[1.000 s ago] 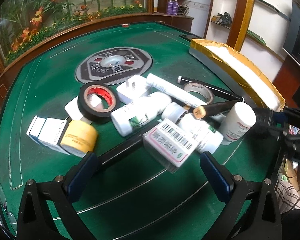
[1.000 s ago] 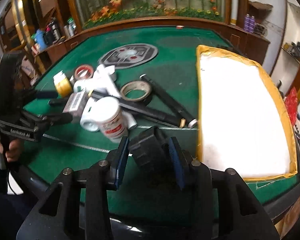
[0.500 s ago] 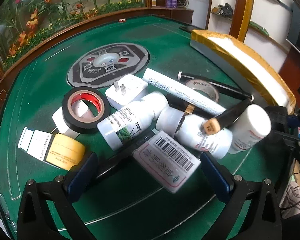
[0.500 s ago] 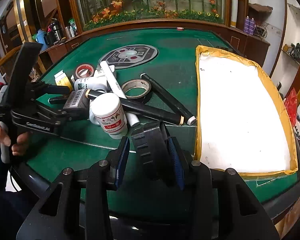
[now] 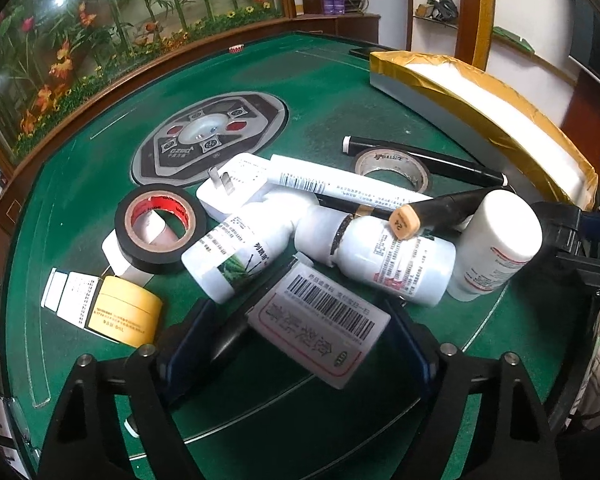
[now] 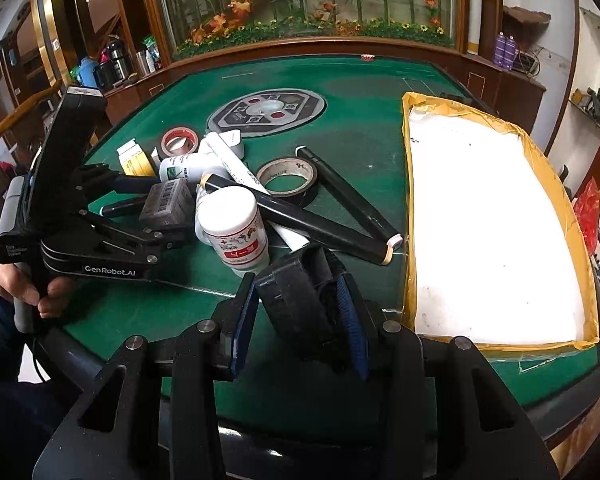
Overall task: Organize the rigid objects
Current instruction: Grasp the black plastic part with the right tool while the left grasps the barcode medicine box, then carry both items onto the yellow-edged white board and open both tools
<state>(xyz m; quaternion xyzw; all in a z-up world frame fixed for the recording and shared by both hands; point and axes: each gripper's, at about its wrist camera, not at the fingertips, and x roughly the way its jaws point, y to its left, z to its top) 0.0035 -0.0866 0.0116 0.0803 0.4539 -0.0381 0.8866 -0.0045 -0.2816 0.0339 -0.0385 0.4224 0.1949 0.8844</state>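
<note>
A pile of rigid objects lies on the green table [image 5: 340, 92]. My left gripper [image 5: 296, 328] is open around a white barcode box [image 5: 320, 326], its fingers either side and apart from it; the box also shows in the right wrist view [image 6: 166, 200]. Beyond are white bottles [image 5: 380, 256], a white jar [image 5: 496, 248], black tape [image 5: 156, 228], a yellow box [image 5: 120, 312] and black markers [image 5: 440, 208]. My right gripper [image 6: 298, 314] is shut on a black ribbed object [image 6: 296, 304], held low over the table's near edge, left of the tray.
A gold-rimmed white tray [image 6: 406, 200] lies at the right of the table, also in the left wrist view [image 5: 460, 92]. A round control panel [image 5: 212, 140] sits mid-table. A grey tape roll [image 6: 286, 176] and a white charger [image 5: 236, 188] lie in the pile.
My left gripper has moved forward so its fingers now flank the barcode box. My right gripper has tilted the black object and drifted slightly nearer the pile.
</note>
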